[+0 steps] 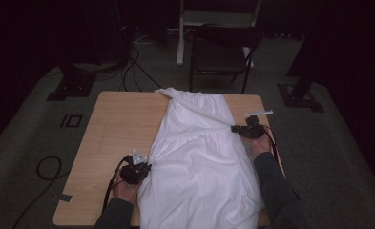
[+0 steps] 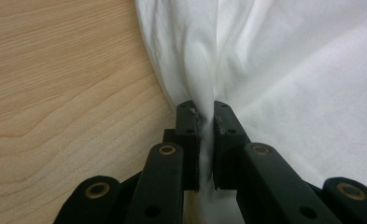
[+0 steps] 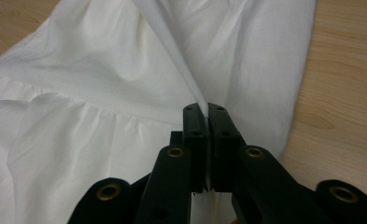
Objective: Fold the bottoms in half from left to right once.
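I have the white, thin cotton-like garment [image 1: 199,157] lying along the light wooden table [image 1: 118,124], its gathered, narrow end at the table's far edge and its wide hem spilling over the near edge; so its long axis runs from far to near, with the narrow end pointing away from me.

Starting at the garment's left edge, my left gripper [image 1: 136,171] is clamped on a bunched fold of that edge, about halfway down the table; in the left gripper view the cloth [image 2: 204,70] is squeezed between the black jaws and puckers upward from them.

Across the cloth, at the garment's right edge and nearer the table's far side, my right gripper [image 1: 246,130] has its jaws pressed together on a thin ridge of fabric [image 3: 172,56] that rises taut from the pinch.

I judge it light, limp and somewhat slippery: it will sag and drag between holds, so edges or seams are the places to grip. The gathered seam [image 3: 102,114] across the middle looks sturdier, though I cannot be sure from these dim frames
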A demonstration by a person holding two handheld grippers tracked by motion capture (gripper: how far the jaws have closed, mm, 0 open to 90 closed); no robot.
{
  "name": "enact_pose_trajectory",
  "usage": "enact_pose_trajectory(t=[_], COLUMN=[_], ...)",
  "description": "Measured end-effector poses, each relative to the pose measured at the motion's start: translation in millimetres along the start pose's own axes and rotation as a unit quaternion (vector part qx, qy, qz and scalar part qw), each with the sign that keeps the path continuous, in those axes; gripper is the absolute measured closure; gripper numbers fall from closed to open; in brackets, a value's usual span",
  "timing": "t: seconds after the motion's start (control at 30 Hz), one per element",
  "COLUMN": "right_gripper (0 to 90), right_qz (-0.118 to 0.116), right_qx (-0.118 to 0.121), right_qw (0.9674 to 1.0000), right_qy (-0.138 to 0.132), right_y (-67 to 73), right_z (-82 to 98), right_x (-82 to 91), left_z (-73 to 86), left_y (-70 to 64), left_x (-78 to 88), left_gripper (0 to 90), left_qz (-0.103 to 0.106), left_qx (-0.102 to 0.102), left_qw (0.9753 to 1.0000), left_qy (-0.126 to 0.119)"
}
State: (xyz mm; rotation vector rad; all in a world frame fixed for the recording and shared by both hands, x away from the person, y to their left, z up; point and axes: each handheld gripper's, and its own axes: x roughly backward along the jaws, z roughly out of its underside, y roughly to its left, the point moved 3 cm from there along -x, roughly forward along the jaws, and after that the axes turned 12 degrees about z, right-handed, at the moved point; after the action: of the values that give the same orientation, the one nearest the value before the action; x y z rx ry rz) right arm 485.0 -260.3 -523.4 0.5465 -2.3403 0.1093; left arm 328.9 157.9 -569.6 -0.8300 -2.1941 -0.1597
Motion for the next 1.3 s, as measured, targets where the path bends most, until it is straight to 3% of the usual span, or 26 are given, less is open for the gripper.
enact_pose_trajectory(t=[0.17, 0.23, 0.33, 0.5, 0.63, 0.83, 1.1, 1.17, 1.2, 1.23, 1.27, 1.3], right_gripper=[88.1, 88.4, 89.0, 89.0, 88.9, 88.9, 88.8, 88.4, 85.2, 85.2, 80.7, 68.0], right_qz=[0.023, 0.020, 0.033, 0.029, 0.021, -0.004, -0.005, -0.005, -0.011, -0.011, -0.013, -0.005], right_qx=[0.004, 0.002, 0.025, 0.017, 0.019, -0.004, 0.008, 0.009, 0.002, 0.002, 0.001, 0.012], right_qw=[0.9994, 0.9994, 0.9977, 0.9982, 0.9986, 0.9996, 0.9995, 0.9993, 0.9991, 0.9991, 0.9990, 0.9988], right_qy=[0.025, 0.029, 0.054, 0.050, 0.044, 0.028, 0.030, 0.036, 0.041, 0.041, 0.043, 0.047], right_y=[-12.9, -14.8, -13.6, -10.4, -1.3, 11.1, 22.9, 23.9, 23.2, 23.2, 22.6, 22.9], right_z=[17.2, 21.2, 35.4, 39.9, 49.0, 73.3, 93.7, 95.0, 93.9, 93.9, 92.6, 88.6], right_x=[-10.1, -12.1, -20.9, -19.5, -12.5, 5.5, 26.4, 28.9, 28.7, 28.7, 28.4, 27.7], left_z=[1.6, 2.6, 2.9, 7.7, 16.4, 35.2, 52.9, 52.5, 48.8, 48.8, 44.6, 39.9], left_y=[0.5, 0.8, 1.4, 2.2, 0.7, -14.5, -32.1, -30.2, -26.0, -26.0, -23.2, -20.7], left_x=[2.1, 2.9, 3.4, 8.7, 16.6, 31.5, 44.4, 46.1, 51.5, 51.5, 56.8, 60.5], left_gripper=[83.0, 83.0, 83.0, 83.1, 83.1, 83.0, 82.7, 77.8, 69.7, 66.1, 66.1, 59.4], left_qz=[-0.005, -0.005, -0.005, -0.011, -0.009, -0.004, 0.012, 0.019, 0.036, 0.036, 0.035, 0.034], left_qx=[-0.003, -0.002, -0.004, -0.009, -0.004, -0.007, -0.011, -0.009, 0.001, 0.001, 0.002, 0.000], left_qw=[1.0000, 1.0000, 1.0000, 0.9999, 0.9999, 0.9999, 0.9998, 0.9998, 0.9991, 0.9991, 0.9989, 0.9986], left_qy=[0.002, 0.002, 0.003, 0.007, 0.005, 0.010, 0.010, 0.002, -0.021, -0.021, -0.032, -0.042])
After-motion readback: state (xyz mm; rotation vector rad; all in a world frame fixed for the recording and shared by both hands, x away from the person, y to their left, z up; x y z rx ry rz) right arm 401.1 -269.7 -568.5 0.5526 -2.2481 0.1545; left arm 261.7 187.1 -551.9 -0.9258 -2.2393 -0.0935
